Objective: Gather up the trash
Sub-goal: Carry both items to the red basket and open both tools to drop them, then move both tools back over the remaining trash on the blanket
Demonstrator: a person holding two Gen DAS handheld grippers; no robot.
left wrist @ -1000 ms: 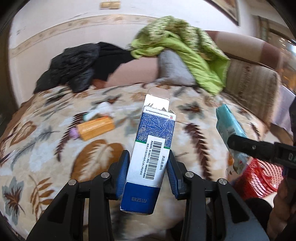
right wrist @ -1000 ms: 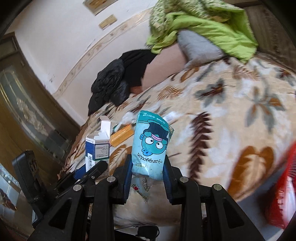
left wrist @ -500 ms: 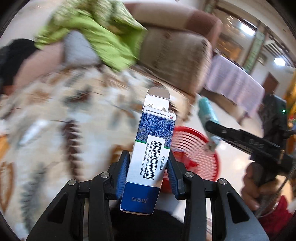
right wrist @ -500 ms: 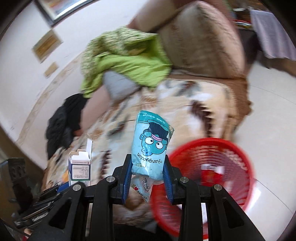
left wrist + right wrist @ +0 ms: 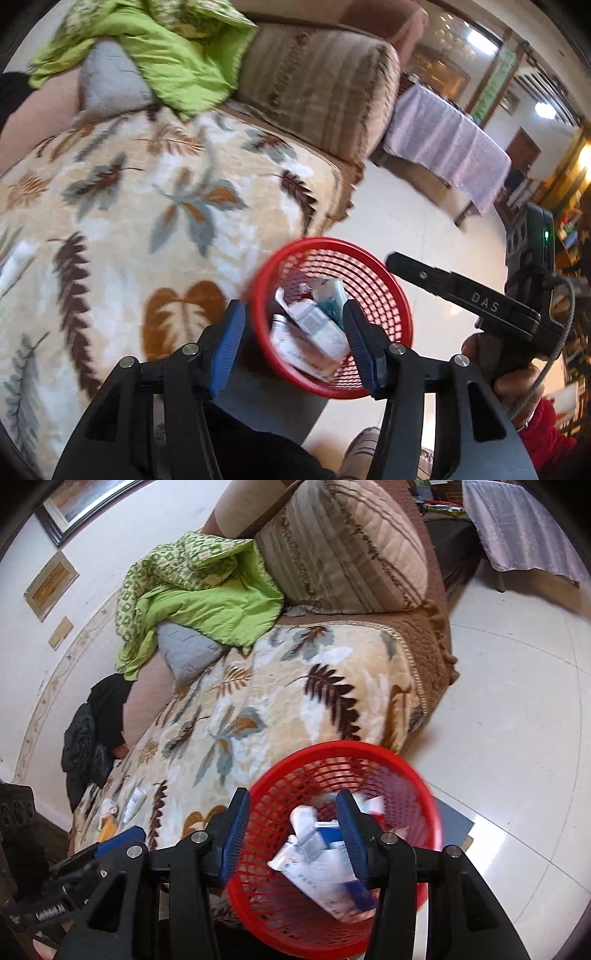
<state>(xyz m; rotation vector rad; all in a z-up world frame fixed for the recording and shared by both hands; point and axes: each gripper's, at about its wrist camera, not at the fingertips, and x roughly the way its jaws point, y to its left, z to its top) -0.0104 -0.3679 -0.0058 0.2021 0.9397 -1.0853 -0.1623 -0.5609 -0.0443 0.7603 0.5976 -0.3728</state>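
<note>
both tools spread empty, left tool (image 5: 293,341), right tool (image 5: 290,834), above red basket (image 5: 413,775) rim

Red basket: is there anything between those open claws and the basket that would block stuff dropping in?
Nothing visible does. Both the left gripper and the right gripper hang open right above the red basket, whose mouth is uncovered. A white box and other trash already lie inside it.

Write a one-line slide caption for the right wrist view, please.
Open right gripper above the red basket holding discarded packaging, beside the leaf-patterned blanket.
</note>
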